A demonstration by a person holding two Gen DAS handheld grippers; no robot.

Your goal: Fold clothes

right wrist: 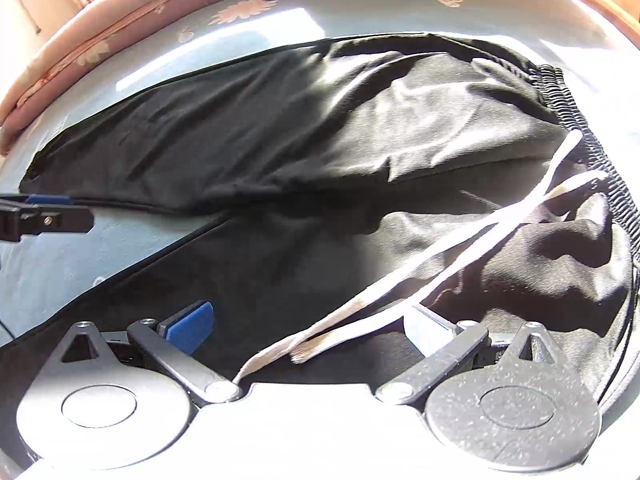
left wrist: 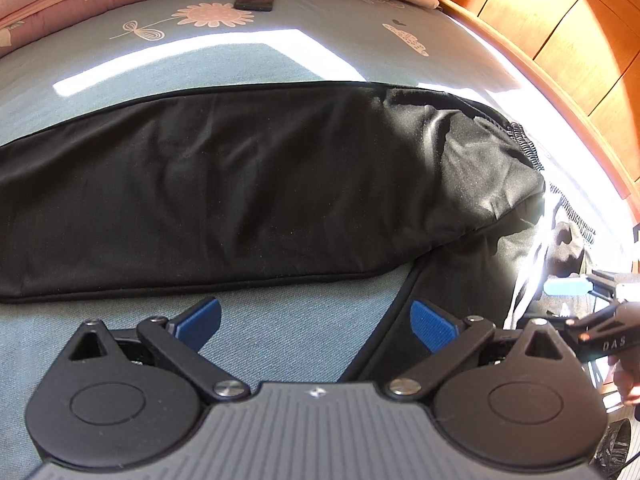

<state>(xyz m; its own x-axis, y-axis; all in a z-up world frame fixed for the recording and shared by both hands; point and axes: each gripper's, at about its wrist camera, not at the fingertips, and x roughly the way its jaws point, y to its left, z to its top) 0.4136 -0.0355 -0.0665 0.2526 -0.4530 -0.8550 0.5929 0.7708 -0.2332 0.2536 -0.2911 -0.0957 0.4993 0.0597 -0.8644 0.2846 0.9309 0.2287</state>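
Black trousers (left wrist: 240, 184) lie spread on the bed (left wrist: 280, 344) (white drawstring (right wrist: 400, 280) loose), both grippers' jaws open and empty: left gripper (left wrist: 316, 324), right gripper (right wrist: 308, 328).

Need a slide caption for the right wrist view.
Open right claw hovers over black drawstring trousers spread on a blue bedsheet.

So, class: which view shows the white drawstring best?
The right wrist view: the drawstring runs in full across the black trousers. The left wrist view shows only a short, glare-washed bit at its right edge.
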